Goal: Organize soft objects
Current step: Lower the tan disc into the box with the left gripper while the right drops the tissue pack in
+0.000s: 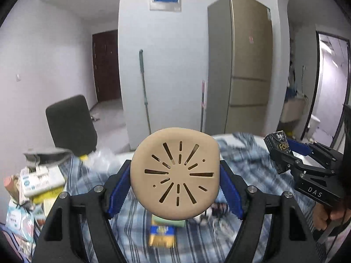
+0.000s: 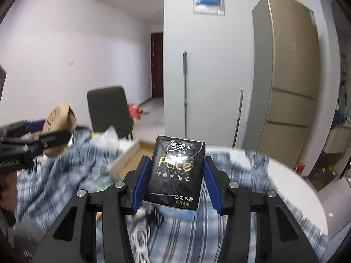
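My left gripper (image 1: 175,186) is shut on a round beige soft pad with dark slits (image 1: 175,173) and holds it above the blue striped cloth (image 1: 241,153). The pad also shows edge-on at the left of the right wrist view (image 2: 59,122). My right gripper (image 2: 175,179) is shut on a black pocket tissue pack marked "Face" (image 2: 175,171), lifted above the cloth. In the left wrist view the right gripper (image 1: 283,153) and its pack (image 1: 277,146) are at the right edge.
The striped cloth (image 2: 219,230) covers a round white table (image 2: 307,197). Boxes and packets (image 1: 37,182) are piled at the left. A yellow-blue packet (image 1: 162,234) and white cables (image 2: 140,236) lie on the cloth. A black chair (image 1: 70,125), a mop (image 1: 144,92) and a fridge (image 1: 248,65) stand behind.
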The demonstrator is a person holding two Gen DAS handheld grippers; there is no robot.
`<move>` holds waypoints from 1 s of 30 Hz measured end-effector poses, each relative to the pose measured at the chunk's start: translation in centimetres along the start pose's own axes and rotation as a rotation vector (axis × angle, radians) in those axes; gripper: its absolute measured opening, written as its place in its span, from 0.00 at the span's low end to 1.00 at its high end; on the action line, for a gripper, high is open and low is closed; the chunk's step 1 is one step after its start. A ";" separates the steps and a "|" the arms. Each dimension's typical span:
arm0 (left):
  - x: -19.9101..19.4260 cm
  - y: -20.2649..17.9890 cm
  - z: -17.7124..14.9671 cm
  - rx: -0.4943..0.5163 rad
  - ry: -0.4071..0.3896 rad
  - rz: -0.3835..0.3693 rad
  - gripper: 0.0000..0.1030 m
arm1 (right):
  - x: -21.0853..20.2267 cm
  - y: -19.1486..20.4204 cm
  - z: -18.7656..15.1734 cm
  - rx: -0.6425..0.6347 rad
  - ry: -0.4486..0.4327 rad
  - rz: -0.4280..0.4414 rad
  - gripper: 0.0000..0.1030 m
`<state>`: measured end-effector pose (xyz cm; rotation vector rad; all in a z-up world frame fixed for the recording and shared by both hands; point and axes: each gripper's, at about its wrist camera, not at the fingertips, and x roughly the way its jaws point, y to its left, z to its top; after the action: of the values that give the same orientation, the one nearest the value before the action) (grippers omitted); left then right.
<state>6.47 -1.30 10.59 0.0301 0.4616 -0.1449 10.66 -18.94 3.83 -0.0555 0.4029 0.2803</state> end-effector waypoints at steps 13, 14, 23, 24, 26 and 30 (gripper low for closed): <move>9.3 3.0 3.3 -0.065 0.008 -0.068 0.76 | 7.9 0.5 5.1 0.093 -0.043 -0.002 0.46; 10.7 3.3 2.9 -0.060 0.028 -0.074 0.76 | 9.3 0.4 4.4 0.093 -0.016 -0.003 0.47; 19.3 4.4 -1.3 -0.046 0.187 -0.104 0.77 | 18.4 -0.8 -2.7 0.099 0.240 0.022 0.46; 19.9 4.4 -1.8 -0.049 0.203 -0.103 0.77 | 18.9 -0.7 -3.2 0.091 0.260 0.030 0.46; 21.2 4.5 -2.5 -0.057 0.242 -0.107 0.77 | 19.6 -0.5 -3.8 0.088 0.296 0.059 0.46; 22.9 4.5 -3.5 -0.068 0.290 -0.112 0.78 | 20.6 -0.2 -4.9 0.081 0.349 0.080 0.46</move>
<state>25.87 0.34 -2.83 -0.0421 0.7579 -0.2365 26.99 -14.32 -8.77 -0.0083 0.7639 0.3344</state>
